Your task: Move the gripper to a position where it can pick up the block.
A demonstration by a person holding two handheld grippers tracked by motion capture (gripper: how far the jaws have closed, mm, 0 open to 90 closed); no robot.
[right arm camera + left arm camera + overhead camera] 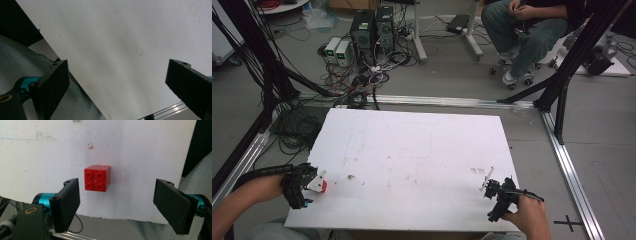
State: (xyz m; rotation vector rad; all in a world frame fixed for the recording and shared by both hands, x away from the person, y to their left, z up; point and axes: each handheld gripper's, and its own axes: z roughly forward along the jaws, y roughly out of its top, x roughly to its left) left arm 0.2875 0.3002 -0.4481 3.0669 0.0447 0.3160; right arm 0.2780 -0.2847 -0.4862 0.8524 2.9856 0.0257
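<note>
While we look down from the high view, we see a white table [412, 150] with a person's hands entering at its near edge. The left gripper [312, 182] sits at the near left corner, and the red brick [323, 186] shows there as a small red patch just beside its tip. Only the left gripper view makes the brick [97, 178] clear: a red block with four studs, lying on the white surface between and beyond the wide-spread jaws, touching neither. The right gripper [488, 186] rests near the near right edge. From the right gripper view we see its jaws released, far apart over bare table [120, 50].
</note>
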